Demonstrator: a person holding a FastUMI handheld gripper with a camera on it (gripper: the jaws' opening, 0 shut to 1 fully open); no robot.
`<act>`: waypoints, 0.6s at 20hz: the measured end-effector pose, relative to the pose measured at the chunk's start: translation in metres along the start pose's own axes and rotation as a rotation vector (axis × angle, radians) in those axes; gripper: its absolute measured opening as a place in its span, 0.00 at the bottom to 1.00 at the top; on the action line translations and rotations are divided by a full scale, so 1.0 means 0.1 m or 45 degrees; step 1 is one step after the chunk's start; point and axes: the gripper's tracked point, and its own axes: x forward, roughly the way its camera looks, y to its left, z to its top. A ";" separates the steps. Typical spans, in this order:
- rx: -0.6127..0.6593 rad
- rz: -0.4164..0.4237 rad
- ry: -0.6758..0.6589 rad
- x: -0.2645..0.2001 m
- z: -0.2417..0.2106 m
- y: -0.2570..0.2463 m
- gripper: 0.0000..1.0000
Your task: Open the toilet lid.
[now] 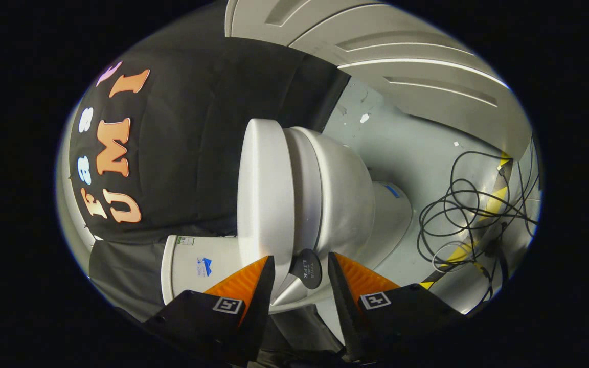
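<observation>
Gripper (301, 271) fingers spread apart, gripping nothing. Toilet lid (265, 189) sits closed on the bowl (343, 197), its near edge just ahead of the fingers. View is rolled sideways: lid's long axis runs away from the fingers, tank (192, 263) to the left. Cables (471, 214) on floor, far right.

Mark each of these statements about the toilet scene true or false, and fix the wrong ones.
1. The white toilet lid lies shut against the white toilet bowl. True.
2. The gripper is clamped on the lid. False: its fingers stand apart, with the lid's edge and a round dark tab between them, neither finger visibly pressing.
3. Tangled black cables lie on the floor beyond the bowl. True.
4. The white cistern stands on the cables' side of the bowl. False: it sits on the lid's side, by the black cloth wall.
</observation>
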 end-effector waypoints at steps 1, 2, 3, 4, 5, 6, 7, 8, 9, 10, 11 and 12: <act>-0.001 -0.005 -0.009 0.02 0.01 -0.01 0.48; -0.016 -0.042 -0.019 0.03 0.04 -0.09 0.41; -0.007 -0.042 -0.020 0.04 0.05 -0.11 0.35; -0.001 -0.057 -0.025 0.04 0.05 -0.13 0.28; 0.007 -0.051 -0.021 0.04 0.05 -0.12 0.22; 0.015 -0.045 -0.021 0.05 0.05 -0.11 0.18; 0.018 -0.032 -0.019 0.05 0.04 -0.09 0.18; 0.018 -0.021 -0.016 0.03 0.03 -0.08 0.18; 0.014 -0.020 -0.004 0.05 0.01 -0.06 0.18; 0.007 -0.021 0.013 0.06 -0.02 -0.06 0.18; -0.002 -0.026 0.024 0.09 -0.04 -0.06 0.18; -0.006 -0.023 0.021 0.10 -0.02 -0.05 0.18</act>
